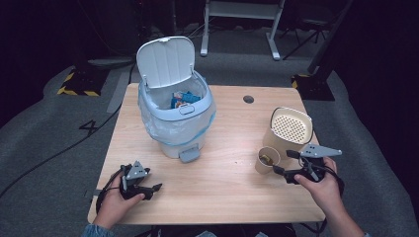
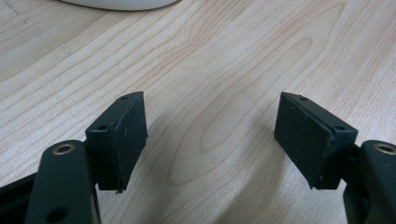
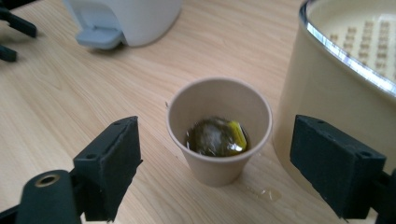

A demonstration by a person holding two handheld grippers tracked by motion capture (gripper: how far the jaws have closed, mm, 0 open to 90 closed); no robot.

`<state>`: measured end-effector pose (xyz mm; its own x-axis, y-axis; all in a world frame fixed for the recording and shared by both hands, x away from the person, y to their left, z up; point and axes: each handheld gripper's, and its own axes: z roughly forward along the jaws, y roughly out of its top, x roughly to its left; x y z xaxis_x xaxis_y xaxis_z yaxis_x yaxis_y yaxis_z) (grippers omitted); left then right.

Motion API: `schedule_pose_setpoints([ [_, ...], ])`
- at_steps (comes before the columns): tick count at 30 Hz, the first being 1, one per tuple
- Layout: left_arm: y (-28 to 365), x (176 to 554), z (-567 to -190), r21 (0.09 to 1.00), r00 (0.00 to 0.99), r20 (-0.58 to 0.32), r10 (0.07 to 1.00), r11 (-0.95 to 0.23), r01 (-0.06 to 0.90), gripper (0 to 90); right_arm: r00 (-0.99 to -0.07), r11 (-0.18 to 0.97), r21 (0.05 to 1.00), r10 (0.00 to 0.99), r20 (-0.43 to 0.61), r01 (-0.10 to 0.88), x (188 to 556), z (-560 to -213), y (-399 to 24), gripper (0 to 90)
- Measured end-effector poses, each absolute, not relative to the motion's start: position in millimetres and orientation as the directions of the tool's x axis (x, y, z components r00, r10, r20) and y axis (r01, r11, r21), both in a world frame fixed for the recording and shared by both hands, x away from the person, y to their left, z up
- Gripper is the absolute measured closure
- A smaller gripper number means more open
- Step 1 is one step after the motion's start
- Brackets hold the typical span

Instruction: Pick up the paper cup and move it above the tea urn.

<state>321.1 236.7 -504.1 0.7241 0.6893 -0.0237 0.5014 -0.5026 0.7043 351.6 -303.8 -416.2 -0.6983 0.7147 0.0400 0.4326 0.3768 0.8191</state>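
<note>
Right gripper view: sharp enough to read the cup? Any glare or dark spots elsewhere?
Right gripper view: cup rim fairly sharp, its contents soft, bin slightly blurred, bright glint on strainer rim. High view: table evenly lit, surroundings near black. Left gripper view: crisp, soft shadows under pads.

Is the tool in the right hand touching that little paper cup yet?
Apart. In the right gripper view, the right tool stands open with the paper cup ahead of its pads, and bare table shows on both sides of the cup.
</note>
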Motion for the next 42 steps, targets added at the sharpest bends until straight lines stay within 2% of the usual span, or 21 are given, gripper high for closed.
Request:
schedule_pose_setpoints([
  [9,237,321,-504,0.705,0.724,-0.024,0.690,-0.502,0.502,25.8,-0.688,0.381,0.806,0.725,0.044,0.453,360,-459,-301,16.6],
  [17,236,321,-504,0.705,0.723,-0.023,0.690,-0.502,0.502,25.8,-0.681,0.384,0.790,0.730,0.056,0.477,371,-482,-290,16.8],
  [32,236,320,-504,0.706,0.719,-0.026,0.694,-0.497,0.505,25.9,-0.651,0.359,0.797,0.757,0.056,0.485,385,-501,-275,21.2],
  [35,236,320,-504,0.705,0.719,-0.025,0.694,-0.498,0.505,25.8,-0.663,0.358,0.807,0.747,0.054,0.469,386,-501,-273,27.8],
  [42,236,320,-504,0.705,0.719,-0.026,0.694,-0.498,0.505,25.8,-0.674,0.363,0.815,0.737,0.046,0.452,385,-500,-271,30.6],
])
